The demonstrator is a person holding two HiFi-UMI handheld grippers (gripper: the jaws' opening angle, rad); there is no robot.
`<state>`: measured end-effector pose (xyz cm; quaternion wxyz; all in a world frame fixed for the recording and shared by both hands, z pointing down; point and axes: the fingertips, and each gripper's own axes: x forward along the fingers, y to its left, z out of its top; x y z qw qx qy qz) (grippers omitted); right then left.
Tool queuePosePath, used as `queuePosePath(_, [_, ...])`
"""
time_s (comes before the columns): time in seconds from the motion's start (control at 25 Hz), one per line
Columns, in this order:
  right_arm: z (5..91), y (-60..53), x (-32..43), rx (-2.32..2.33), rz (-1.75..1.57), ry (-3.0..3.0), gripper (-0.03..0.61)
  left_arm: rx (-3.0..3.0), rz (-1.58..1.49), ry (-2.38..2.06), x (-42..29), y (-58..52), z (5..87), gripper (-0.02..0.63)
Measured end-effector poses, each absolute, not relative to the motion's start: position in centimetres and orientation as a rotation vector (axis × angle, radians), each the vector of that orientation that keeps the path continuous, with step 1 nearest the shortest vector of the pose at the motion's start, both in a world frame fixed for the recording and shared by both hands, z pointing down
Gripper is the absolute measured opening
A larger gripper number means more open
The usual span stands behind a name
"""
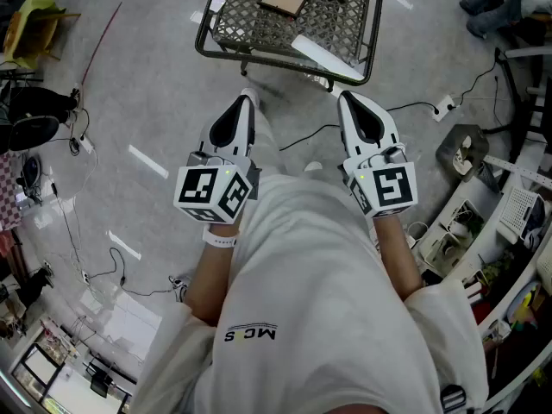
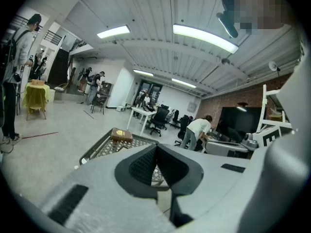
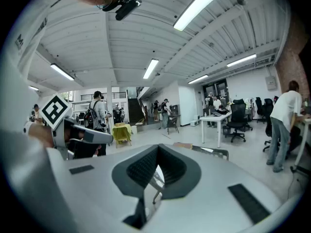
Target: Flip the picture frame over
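Head view: the picture frame [image 1: 283, 1] lies flat, a brown surface upward, on the far part of a wire-mesh table [image 1: 207, 48]. A white strip [image 1: 326, 57] lies near the table's front edge. Both grippers are held off the table, close to the person's torso and well apart from the frame. Left gripper [image 1: 247, 97]: jaws together, nothing between them. Right gripper [image 1: 345, 96]: jaws together, nothing between them. A cable [image 1: 414, 106] trails across the grey floor [image 1: 155, 102].
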<state>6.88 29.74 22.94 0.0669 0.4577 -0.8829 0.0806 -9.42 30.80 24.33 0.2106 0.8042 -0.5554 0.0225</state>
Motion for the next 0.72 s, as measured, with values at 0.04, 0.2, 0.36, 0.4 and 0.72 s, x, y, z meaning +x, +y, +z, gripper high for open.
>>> queuePosePath(0.04, [23.2, 31.5, 7.7, 1.368, 0.277, -2.668, 0.015, 2.235, 0.094, -1.544, -8.3, 32.8, 24.6, 0.023])
queuePosePath(0.2, [23.7, 36.9, 10.9, 1.368, 0.36, -2.653, 0.015, 2.256, 0.189, -1.518, -4.5, 38.6, 24.9, 0.023])
queuePosePath(0.36, [23.6, 39.1, 12.6, 1.394, 0.384, -2.64, 0.015, 2.301, 0.222, -1.479, -2.1, 40.7, 24.6, 0.023])
queuePosePath(0.4, [23.7, 39.4, 12.9, 1.394, 0.385, -2.639, 0.015, 2.308, 0.223, -1.476, -1.7, 41.1, 24.5, 0.023])
queuePosePath(0.72, [22.9, 38.8, 13.8, 1.408, 0.378, -2.683, 0.015, 2.317, 0.211, -1.505, -0.4, 41.4, 24.7, 0.023])
